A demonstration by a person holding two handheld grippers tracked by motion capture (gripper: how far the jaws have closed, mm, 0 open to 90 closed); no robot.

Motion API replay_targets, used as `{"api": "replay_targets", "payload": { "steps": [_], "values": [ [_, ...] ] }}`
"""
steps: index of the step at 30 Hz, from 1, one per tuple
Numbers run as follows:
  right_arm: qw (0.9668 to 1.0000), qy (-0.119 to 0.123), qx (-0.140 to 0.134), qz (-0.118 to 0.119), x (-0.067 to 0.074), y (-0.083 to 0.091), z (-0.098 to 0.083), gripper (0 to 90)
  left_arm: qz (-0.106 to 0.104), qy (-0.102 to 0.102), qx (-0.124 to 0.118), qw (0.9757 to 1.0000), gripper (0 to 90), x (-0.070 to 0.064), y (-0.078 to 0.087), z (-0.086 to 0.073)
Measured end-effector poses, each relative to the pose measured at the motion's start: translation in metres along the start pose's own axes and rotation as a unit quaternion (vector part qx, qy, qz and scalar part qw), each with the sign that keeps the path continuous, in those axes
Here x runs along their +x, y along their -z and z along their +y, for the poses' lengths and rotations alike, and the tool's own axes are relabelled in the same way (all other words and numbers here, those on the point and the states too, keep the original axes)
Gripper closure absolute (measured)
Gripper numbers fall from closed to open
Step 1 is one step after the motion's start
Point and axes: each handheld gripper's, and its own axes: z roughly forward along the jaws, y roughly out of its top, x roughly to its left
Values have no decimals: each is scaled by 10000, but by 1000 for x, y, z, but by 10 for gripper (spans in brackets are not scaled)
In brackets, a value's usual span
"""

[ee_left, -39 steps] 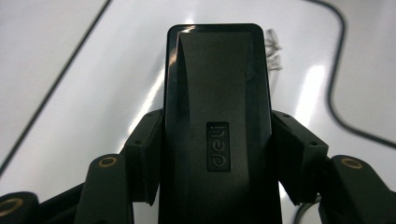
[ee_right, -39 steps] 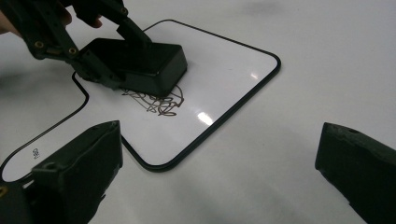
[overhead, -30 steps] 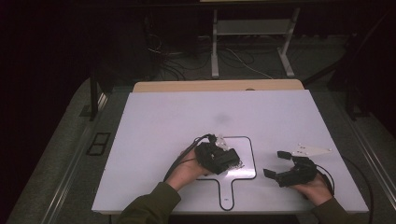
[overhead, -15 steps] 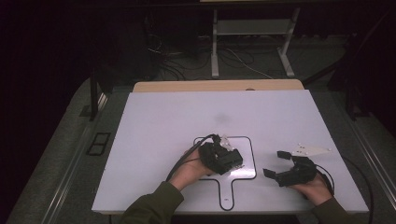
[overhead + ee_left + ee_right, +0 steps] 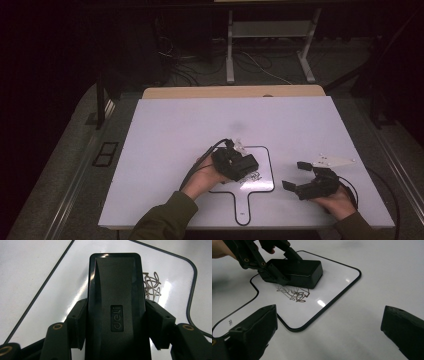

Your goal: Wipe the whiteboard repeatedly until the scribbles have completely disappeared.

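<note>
A small whiteboard (image 5: pixel 265 172) with a black rim and a short handle lies flat on the white table. A brown scribble (image 5: pixel 293 293) marks its surface. My left gripper (image 5: pixel 235 165) is shut on a black block eraser (image 5: pixel 115 290) marked "deli", with a jaw on each long side. The eraser (image 5: pixel 297 271) rests flat on the board, just beside the scribble (image 5: pixel 151 286). My right gripper (image 5: pixel 295 175) stands open with nothing between its jaws, on the table to the right of the board. In the right gripper view, my right gripper (image 5: pixel 332 325) faces the board's corner (image 5: pixel 332 285).
The white tabletop (image 5: pixel 200 125) stretches wide behind and left of the board. A wooden strip (image 5: pixel 230 92) runs along the table's far edge. Beyond it, on the dark floor, are cables and the legs of a metal stand (image 5: pixel 230 60).
The left gripper with the eraser has edged very slightly to the right over the board. The right gripper has kept still.
</note>
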Motion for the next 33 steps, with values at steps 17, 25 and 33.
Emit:
{"api": "replay_targets", "payload": {
  "steps": [17, 25, 33],
  "values": [
    [10000, 5, -10, 1, 1, 1, 0, 0, -162, -62, -79, 9998, 396, -12, -6, 5],
    [10000, 6, -4, 4, 0, 1, 0, 0, -301, 160, -158, 9993, 391, -6, -6, 3],
    [10000, 7, -2, 10, 1, 1, 0, 0, -337, 117, -186, 9992, 392, -8, -6, 4]
  ]
}}
